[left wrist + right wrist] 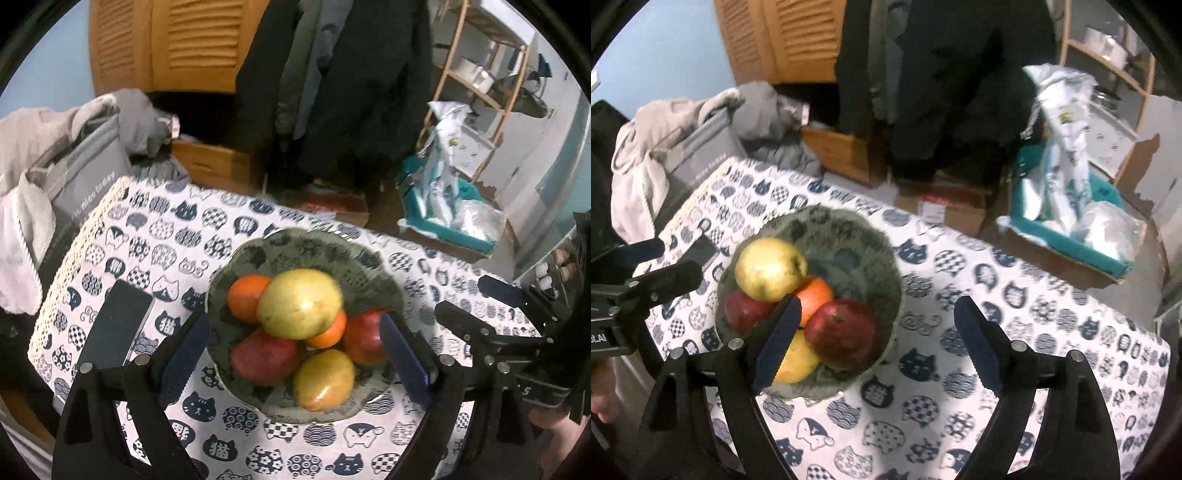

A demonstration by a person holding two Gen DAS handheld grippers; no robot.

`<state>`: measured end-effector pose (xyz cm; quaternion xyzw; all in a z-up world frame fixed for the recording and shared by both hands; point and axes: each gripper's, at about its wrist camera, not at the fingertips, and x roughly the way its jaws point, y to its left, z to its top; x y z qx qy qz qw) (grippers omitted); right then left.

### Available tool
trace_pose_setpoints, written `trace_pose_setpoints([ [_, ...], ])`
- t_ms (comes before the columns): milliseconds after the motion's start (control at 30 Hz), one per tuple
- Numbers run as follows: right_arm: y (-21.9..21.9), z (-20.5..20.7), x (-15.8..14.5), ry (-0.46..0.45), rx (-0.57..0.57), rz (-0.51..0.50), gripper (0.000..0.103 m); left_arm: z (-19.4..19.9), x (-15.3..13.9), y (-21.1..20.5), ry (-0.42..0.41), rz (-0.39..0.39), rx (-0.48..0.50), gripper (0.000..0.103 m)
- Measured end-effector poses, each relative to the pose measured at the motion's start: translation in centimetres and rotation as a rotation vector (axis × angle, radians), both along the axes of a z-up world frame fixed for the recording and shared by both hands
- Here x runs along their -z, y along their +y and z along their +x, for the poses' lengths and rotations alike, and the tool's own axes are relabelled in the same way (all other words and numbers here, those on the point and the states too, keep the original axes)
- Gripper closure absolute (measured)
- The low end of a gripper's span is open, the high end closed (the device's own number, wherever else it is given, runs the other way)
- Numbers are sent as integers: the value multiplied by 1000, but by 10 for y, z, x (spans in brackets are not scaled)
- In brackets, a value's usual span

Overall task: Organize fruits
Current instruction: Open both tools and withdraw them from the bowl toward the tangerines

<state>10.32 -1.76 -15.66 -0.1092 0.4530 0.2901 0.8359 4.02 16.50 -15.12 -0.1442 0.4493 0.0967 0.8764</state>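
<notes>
Fruit heaped in a grey-green scalloped ceramic bowl (pixel 373 258) on a table under a white cloth printed with navy cat faces (pixel 155 236). On top, a large yellow-green apple (pixel 300 304); under it two small round oranges, one at the far left (pixel 245 297) and one half hidden toward the right (pixel 328 334); low in the pile a dark red apple at the near left (pixel 264 356), another red apple at the right (pixel 364 338), and a yellow oval mango with a reddish blush nearest (pixel 324 380).

Left gripper (pixel 295 363) spread wide, holding nothing, fingers straddling the near half of the bowl. Right gripper (pixel 879 343) likewise wide and empty, left finger over the bowl's right edge in its own view, right finger above bare cloth.

Dark flat phone-like slab (pixel 114 325) lying on the cloth left of the bowl, just apart from it.

Probably at the gathered-in stage (no loose fruit visible on the cloth), or else poised to pick from the pile. If picking: top apple first, approached from above, closing gently across its widest part, mindful of rolling the oranges beneath.
</notes>
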Motion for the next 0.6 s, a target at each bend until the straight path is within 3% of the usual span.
trace_pose_setpoints([
  [600, -101, -40, -72, -169, 128, 35, 18, -10, -64, -71, -162, 47, 141, 9],
])
